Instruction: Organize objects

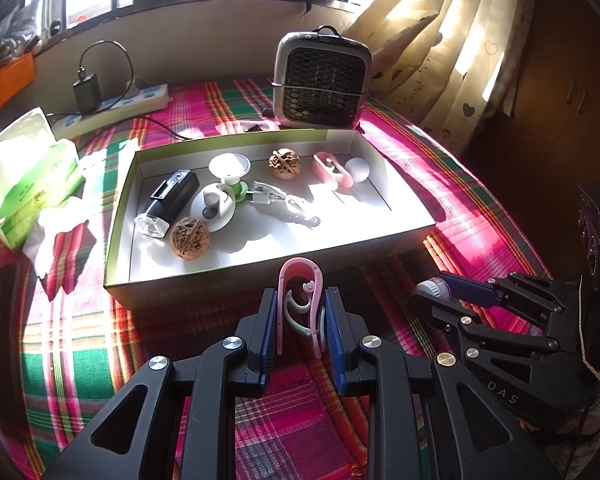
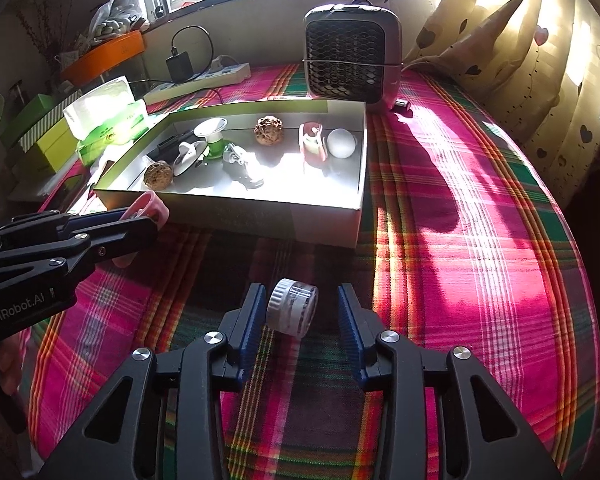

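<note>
— Pink plastic clip (image 1: pixel 300 308) sits pinched between the left gripper (image 1: pixel 300 330) pads, jaws closed tight on it, just in front of the cardboard box (image 1: pixel 236 272).

— And the right gripper (image 2: pixel 300 320)?

— Jaws partly open around a small clear jar with a ribbed white cap (image 2: pixel 292 307); one pad (the left one) touches the cap, the other stands apart. It is near the box's front wall, over the plaid cloth (image 2: pixel 480 280).

— Inside the box?

— Two walnuts (image 1: pixel 189 238), a black flashlight (image 1: pixel 168 204), a white ball (image 1: pixel 358 170).

Inside the box (image 1: pixel 400 236): two walnuts (image 1: pixel 189 237), one flashlight (image 1: pixel 168 204), one white ball (image 1: pixel 358 169), one cable (image 1: pixel 278 199). Behind the box, one heater (image 1: pixel 320 80) and one power strip (image 1: pixel 132 104).
</note>
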The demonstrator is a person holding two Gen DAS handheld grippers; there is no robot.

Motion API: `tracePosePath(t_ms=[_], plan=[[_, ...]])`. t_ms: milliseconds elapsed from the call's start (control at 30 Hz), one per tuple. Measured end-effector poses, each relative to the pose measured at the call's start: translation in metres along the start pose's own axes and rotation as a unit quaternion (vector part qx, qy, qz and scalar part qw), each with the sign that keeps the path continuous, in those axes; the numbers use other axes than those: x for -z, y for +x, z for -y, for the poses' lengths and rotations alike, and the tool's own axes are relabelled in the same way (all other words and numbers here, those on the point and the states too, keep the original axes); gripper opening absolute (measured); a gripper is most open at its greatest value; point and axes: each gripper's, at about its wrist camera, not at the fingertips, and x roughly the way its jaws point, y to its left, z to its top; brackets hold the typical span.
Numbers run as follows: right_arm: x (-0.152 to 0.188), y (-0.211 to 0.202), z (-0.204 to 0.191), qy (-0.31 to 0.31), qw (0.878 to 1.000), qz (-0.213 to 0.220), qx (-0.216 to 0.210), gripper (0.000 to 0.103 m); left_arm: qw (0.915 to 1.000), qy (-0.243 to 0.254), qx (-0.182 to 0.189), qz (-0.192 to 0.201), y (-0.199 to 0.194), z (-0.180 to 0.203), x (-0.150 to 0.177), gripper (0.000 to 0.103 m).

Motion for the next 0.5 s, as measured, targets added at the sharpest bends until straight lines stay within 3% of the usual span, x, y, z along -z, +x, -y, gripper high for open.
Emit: tracePosePath(t_ms=[100, 500], plan=[[0.000, 0.000, -0.001, -0.003, 1.000, 0.000, -0.001, 0.019, 1.0000, -0.001, 0.001, 0.000, 0.000, 0.000, 0.000, 0.021], [-0.014, -0.017, -0.006, -0.013, 0.999, 0.032, -0.001, 0.019, 1.0000, 0.000, 0.006, 0.004, -0.004, 0.000, -0.005, 0.021]])
